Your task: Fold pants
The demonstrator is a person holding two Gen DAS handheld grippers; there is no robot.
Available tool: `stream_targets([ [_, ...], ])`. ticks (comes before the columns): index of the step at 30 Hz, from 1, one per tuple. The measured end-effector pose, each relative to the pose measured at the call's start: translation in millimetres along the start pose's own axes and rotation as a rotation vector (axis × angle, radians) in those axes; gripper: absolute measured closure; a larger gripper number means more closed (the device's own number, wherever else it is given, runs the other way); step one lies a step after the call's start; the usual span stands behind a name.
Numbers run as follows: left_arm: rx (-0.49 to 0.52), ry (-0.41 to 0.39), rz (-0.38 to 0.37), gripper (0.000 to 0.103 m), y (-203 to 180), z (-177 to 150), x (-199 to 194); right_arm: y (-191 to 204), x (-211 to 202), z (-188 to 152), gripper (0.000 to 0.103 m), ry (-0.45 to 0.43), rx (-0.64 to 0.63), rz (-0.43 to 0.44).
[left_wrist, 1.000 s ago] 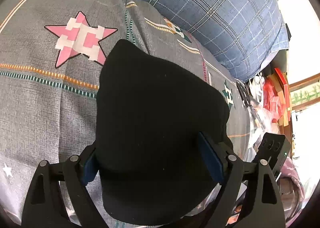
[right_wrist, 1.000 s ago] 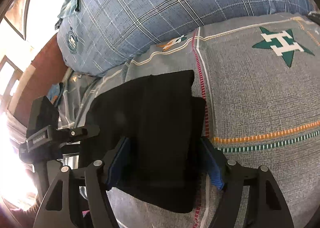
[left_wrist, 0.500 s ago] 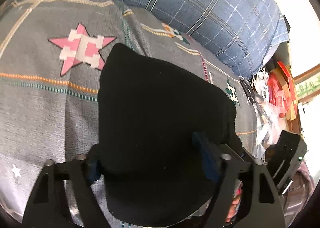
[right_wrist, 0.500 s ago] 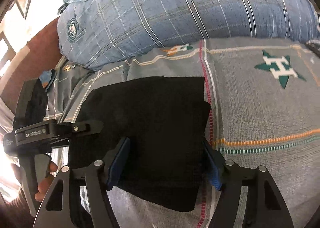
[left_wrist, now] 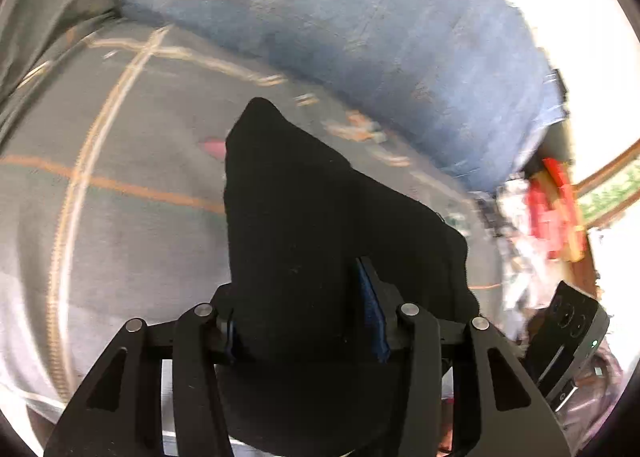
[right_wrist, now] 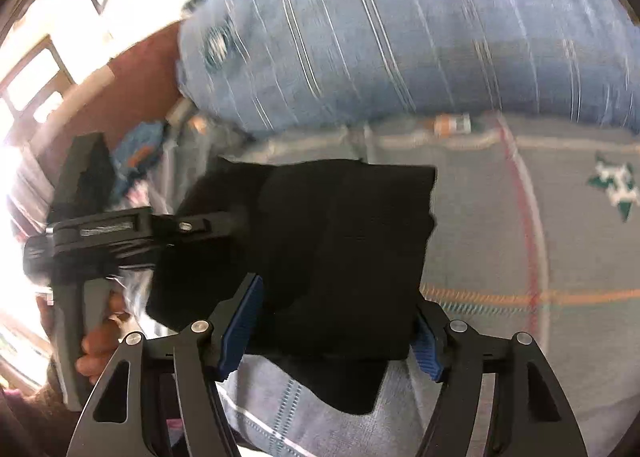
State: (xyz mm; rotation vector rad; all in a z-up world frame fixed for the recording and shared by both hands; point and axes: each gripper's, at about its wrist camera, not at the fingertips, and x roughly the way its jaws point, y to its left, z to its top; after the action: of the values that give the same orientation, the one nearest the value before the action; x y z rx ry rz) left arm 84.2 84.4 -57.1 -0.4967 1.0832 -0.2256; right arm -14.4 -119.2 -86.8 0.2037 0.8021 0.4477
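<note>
The folded black pants [left_wrist: 320, 217] hang as a thick bundle over the grey bedsheet [left_wrist: 120, 237]. My left gripper [left_wrist: 300, 325] has the near end between its blue pads, and its jaws are closing and pinching the cloth. In the right wrist view the pants [right_wrist: 352, 237] fill the whole gap of my right gripper [right_wrist: 332, 337], whose pads press on both sides. The left gripper [right_wrist: 224, 225] reaches into the bundle's left edge there. Both views are blurred by motion.
A big blue plaid pillow [left_wrist: 360, 37] lies across the back of the bed [right_wrist: 400, 37]. The sheet [right_wrist: 520, 237] has coloured lines and a green star. Red clutter [left_wrist: 556, 209] sits off the bed's side. A person's hand [right_wrist: 96, 345] holds the left gripper's handle.
The left jaws have drawn in onto the pants, bunching the cloth. Both grippers have moved across the bed and upward with the bundle, and the pink star has slid out of sight.
</note>
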Motion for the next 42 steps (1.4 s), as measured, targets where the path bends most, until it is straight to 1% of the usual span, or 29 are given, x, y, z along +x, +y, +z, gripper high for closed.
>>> stream_targets([
  [2, 0.007, 0.041, 0.082, 0.055, 16.2, -6.9, 16.6, -4.5, 24.5, -11.4, 0.033, 0.083, 0.002, -0.059],
  [3, 0.002, 0.067, 0.08, 0.05, 27.9, -10.6, 22.1, -9.1, 32.1, -16.4, 0.033, 0.12, 0.026, -0.05],
  [4, -0.013, 0.069, 0.045, 0.05, 33.4, -11.8, 19.4, -13.4, 32.8, -20.4, 0.034, 0.128, 0.067, -0.01],
  [5, -0.028, 0.066, 0.01, 0.05, 38.7, -11.4, 13.7, -17.1, 28.1, -22.2, 0.034, 0.115, 0.102, 0.013],
  [7, -0.015, 0.025, -0.02, 0.05, 40.8, -3.0, -2.7, -19.0, 15.8, -18.7, 0.034, 0.074, 0.11, -0.001],
  [8, -0.002, -0.002, -0.033, 0.047, 39.7, 2.8, -9.9, -20.3, 8.4, -14.2, 0.033, 0.039, 0.115, -0.017],
  [9, 0.007, -0.032, -0.046, 0.036, 37.9, 12.1, -16.9, -22.4, 3.2, -8.1, 0.032, 0.01, 0.131, -0.023],
  [11, 0.008, -0.045, -0.049, 0.02, 34.5, 23.0, -17.3, -25.2, 3.8, 4.0, 0.032, -0.013, 0.168, -0.005],
  [13, 0.015, -0.028, -0.03, 0.02, 31.8, 35.1, -4.8, -23.6, 12.7, 14.0, 0.032, -0.027, 0.162, -0.013],
  [15, 0.006, 0.04, -0.009, 0.02, 31.4, 40.3, 20.9, -18.9, 26.7, 21.4, 0.032, -0.035, 0.144, -0.064],
  [16, 0.006, 0.065, -0.004, 0.02, 34.2, 42.0, 28.7, -18.7, 32.8, 22.5, 0.037, -0.043, 0.139, -0.067],
  [17, 0.008, 0.092, 0.014, 0.026, 34.0, 40.3, 37.7, -17.3, 37.2, 23.9, 0.053, -0.061, 0.127, -0.066],
  [18, 0.016, 0.122, 0.029, 0.035, 33.6, 39.2, 49.3, -14.0, 40.8, 25.3, 0.061, -0.073, 0.09, -0.091],
  [20, 0.009, 0.132, 0.035, 0.036, 33.3, 35.7, 51.9, -10.2, 46.5, 26.5, 0.079, -0.062, 0.011, -0.15],
  [21, -0.004, 0.134, 0.025, 0.038, 34.8, 37.0, 47.4, -11.6, 46.7, 26.5, 0.078, -0.052, 0.005, -0.159],
  [22, -0.004, 0.132, 0.018, 0.039, 35.8, 36.5, 41.3, -16.3, 42.9, 27.6, 0.078, -0.051, 0.03, -0.139],
  [25, 0.045, 0.061, 0.009, 0.039, 37.6, 35.0, 12.8, -37.8, 24.8, 22.8, 0.071, -0.059, 0.141, -0.005],
  [26, 0.071, 0.045, -0.004, 0.034, 38.7, 31.7, 5.3, -45.9, 23.2, 17.6, 0.059, -0.034, 0.18, 0.049],
  [27, 0.084, 0.049, -0.019, 0.024, 39.7, 29.7, 4.1, -47.5, 22.4, 13.7, 0.053, -0.023, 0.194, 0.062],
  [28, 0.087, 0.066, -0.037, 0.019, 41.2, 26.0, 4.6, -48.7, 24.5, 6.5, 0.047, -0.011, 0.203, 0.071],
  [30, 0.07, 0.107, -0.065, 0.018, 48.4, 16.1, 15.1, -45.5, 30.7, -4.2, 0.045, 0.005, 0.202, 0.112],
  [31, 0.049, 0.145, -0.072, 0.018, 53.1, 10.7, 26.4, -42.8, 35.7, -9.3, 0.038, 0.007, 0.2, 0.118],
  [32, 0.013, 0.176, -0.073, 0.019, 57.8, 6.1, 37.3, -39.9, 41.1, -12.9, 0.036, 0.017, 0.194, 0.117],
  [33, 0.001, 0.14, -0.072, 0.019, 56.5, 5.1, 36.4, -35.5, 43.8, -14.5, 0.036, 0.016, 0.177, 0.107],
  [34, 0.002, 0.111, -0.067, 0.02, 52.5, 3.7, 30.4, -31.1, 42.2, -13.6, 0.039, 0.006, 0.157, 0.089],
  [35, 0.013, 0.119, -0.084, 0.033, 47.0, 3.0, 27.2, -24.4, 39.3, -10.7, 0.047, 0.007, 0.124, 0.07],
  [36, 0.025, 0.137, -0.111, 0.039, 39.3, 2.2, 24.2, -17.8, 34.7, -8.7, 0.05, 0.001, 0.094, 0.055],
  [38, 0.056, 0.102, -0.101, 0.039, 25.6, 1.1, 10.3, -4.8, 23.3, -5.5, 0.055, -0.019, 0.039, 0.029],
  [42, 0.122, 0.046, -0.1, 0.039, 0.6, -0.9, -9.3, 3.9, 0.9, -6.8, 0.056, -0.078, 0.003, 0.033],
])
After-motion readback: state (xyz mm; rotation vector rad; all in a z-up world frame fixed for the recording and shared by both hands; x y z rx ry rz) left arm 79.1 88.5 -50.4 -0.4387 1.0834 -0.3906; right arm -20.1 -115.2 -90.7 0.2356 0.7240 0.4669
